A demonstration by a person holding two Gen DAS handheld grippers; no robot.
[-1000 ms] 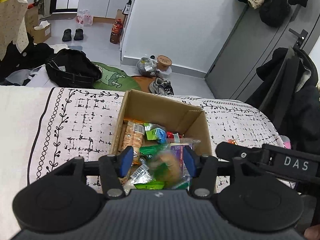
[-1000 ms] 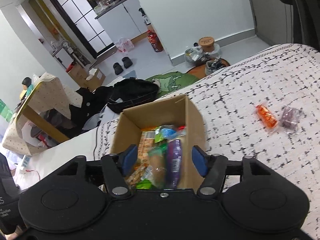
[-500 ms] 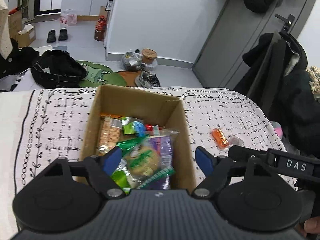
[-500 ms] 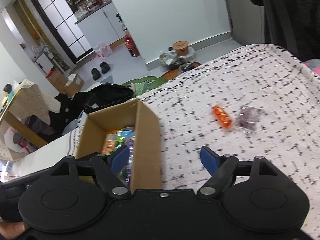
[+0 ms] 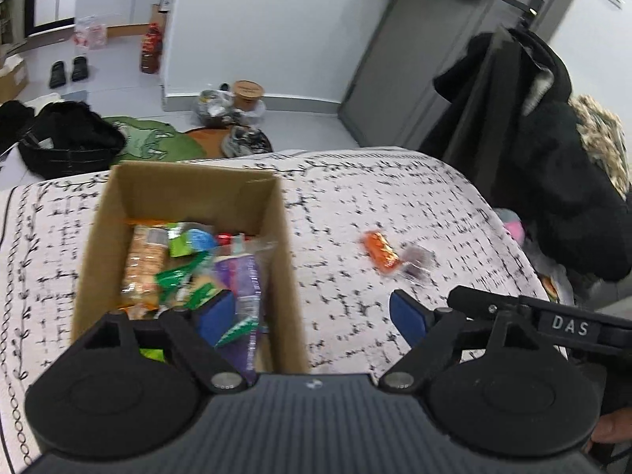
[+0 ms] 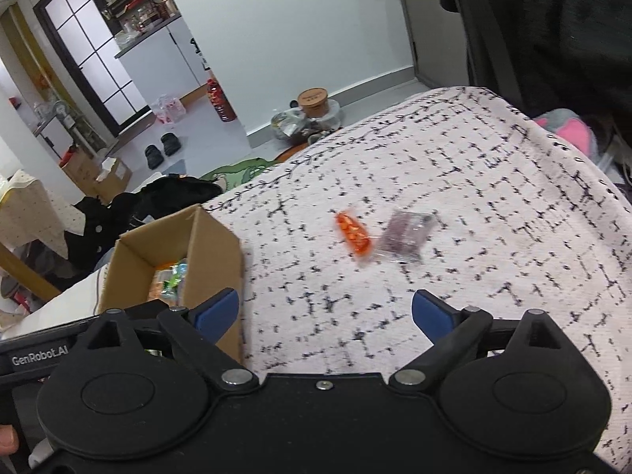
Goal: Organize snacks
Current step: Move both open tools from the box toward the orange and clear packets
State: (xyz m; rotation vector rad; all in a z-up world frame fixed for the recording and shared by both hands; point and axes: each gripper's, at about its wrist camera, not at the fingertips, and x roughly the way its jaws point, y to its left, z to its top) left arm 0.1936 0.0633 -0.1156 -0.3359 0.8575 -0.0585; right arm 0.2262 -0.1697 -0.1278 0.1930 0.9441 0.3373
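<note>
The orange packet [image 5: 381, 252] and purplish packet [image 5: 415, 261] are blurred; their labels perhaps unreadable.

Open cardboard box [image 5: 189, 193] heaped with snacks; orange packet [image 6: 352, 234] beside blurry, perhaps purple packet [image 6: 407, 233].

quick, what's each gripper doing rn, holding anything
left gripper: open, jaws have just been opening, nothing between them.
right gripper: open, jaws have just been opening, holding nothing.

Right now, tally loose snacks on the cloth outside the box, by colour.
orange packet: 1
purple packet: 1
Total: 2, lying side by side to the right of the cardboard box.
</note>
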